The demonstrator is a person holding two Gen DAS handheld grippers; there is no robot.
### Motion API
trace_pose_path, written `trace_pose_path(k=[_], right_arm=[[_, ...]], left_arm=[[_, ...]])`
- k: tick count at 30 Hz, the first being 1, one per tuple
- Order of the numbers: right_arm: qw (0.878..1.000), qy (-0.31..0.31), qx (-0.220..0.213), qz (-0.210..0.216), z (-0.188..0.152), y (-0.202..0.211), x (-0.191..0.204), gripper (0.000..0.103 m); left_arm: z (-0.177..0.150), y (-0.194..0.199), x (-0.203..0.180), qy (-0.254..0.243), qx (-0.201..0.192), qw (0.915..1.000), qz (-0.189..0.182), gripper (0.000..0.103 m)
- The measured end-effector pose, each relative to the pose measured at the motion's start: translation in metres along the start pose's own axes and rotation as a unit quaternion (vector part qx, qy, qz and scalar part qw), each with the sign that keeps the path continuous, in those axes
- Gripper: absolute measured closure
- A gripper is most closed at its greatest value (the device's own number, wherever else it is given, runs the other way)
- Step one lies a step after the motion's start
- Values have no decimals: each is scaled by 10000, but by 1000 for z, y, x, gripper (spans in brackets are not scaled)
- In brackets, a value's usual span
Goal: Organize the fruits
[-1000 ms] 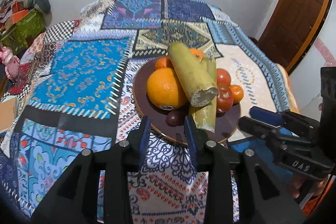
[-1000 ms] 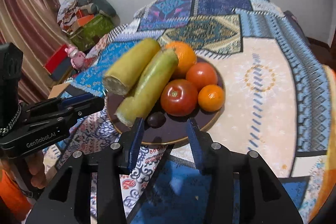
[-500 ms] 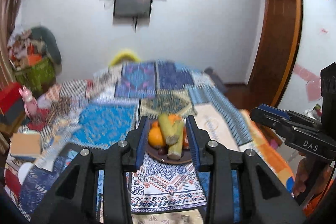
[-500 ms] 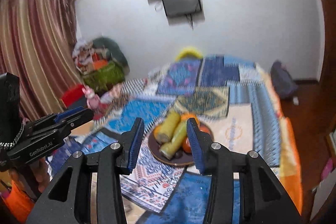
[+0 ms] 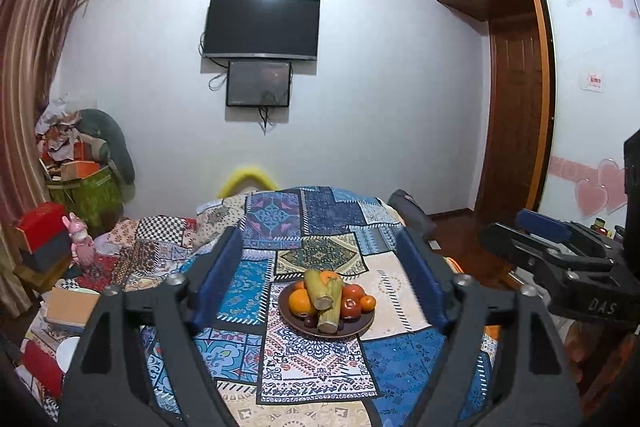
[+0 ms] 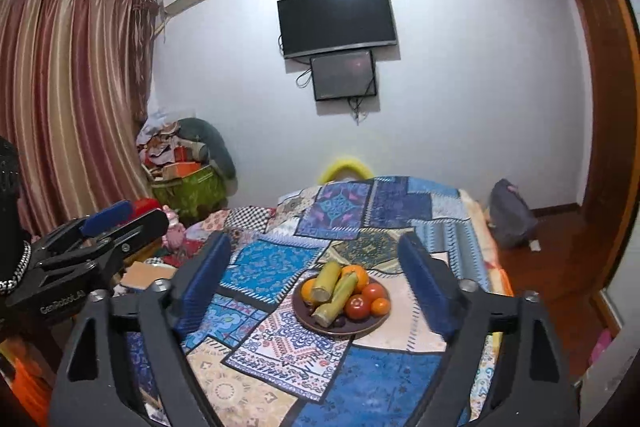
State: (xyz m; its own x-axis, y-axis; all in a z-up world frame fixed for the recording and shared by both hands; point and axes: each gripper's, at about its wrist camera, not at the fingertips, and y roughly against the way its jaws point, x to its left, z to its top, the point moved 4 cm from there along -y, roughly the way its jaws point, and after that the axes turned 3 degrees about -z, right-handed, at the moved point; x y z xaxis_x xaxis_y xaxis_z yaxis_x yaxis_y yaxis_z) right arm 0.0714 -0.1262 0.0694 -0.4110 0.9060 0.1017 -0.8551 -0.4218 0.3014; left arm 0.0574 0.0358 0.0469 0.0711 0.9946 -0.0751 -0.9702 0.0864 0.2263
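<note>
A dark round plate (image 5: 356,329) (image 6: 360,327) sits on the patchwork cloth. It holds two green sugarcane pieces (image 5: 326,301) (image 6: 334,291), a large orange (image 5: 301,301) (image 6: 307,289), tomatoes (image 5: 349,307) (image 6: 357,306), a small orange fruit (image 5: 367,303) (image 6: 380,306) and a dark fruit (image 5: 309,321). My left gripper (image 5: 320,281) is open and empty, held well back from the plate. My right gripper (image 6: 316,277) is open and empty, also well back. Each gripper shows at the edge of the other's view, the right one in the left wrist view (image 5: 560,251) and the left one in the right wrist view (image 6: 100,235).
The patchwork cloth (image 5: 312,227) (image 6: 352,207) covers the surface. A television (image 5: 262,27) (image 6: 338,19) hangs on the far wall. Boxes and clutter (image 5: 76,179) (image 6: 180,167) stand at the left, a curtain (image 6: 68,99) beyond. A wooden wardrobe (image 5: 520,87) and a grey bag (image 6: 512,213) are at the right.
Both grippers pulled far back and up from the plate and tilted to face the room. Both sets of jaws opened wide; they were narrow before.
</note>
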Motion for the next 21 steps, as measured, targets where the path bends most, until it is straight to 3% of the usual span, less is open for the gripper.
trace_pose_path(k=[3, 8, 21], right_arm=[[9999, 40, -112, -117, 0, 4, 2, 1], [9991, 230, -227, -271, -1, 14, 9, 0], [9988, 297, -253, -311, -7, 21, 10, 0]], left_arm=[[-2, 5, 2, 18, -70, 10000, 15, 12], [-4, 11, 1, -61, -143, 9998, 91, 5], [-6, 19, -3, -143, -193, 9996, 171, 1]])
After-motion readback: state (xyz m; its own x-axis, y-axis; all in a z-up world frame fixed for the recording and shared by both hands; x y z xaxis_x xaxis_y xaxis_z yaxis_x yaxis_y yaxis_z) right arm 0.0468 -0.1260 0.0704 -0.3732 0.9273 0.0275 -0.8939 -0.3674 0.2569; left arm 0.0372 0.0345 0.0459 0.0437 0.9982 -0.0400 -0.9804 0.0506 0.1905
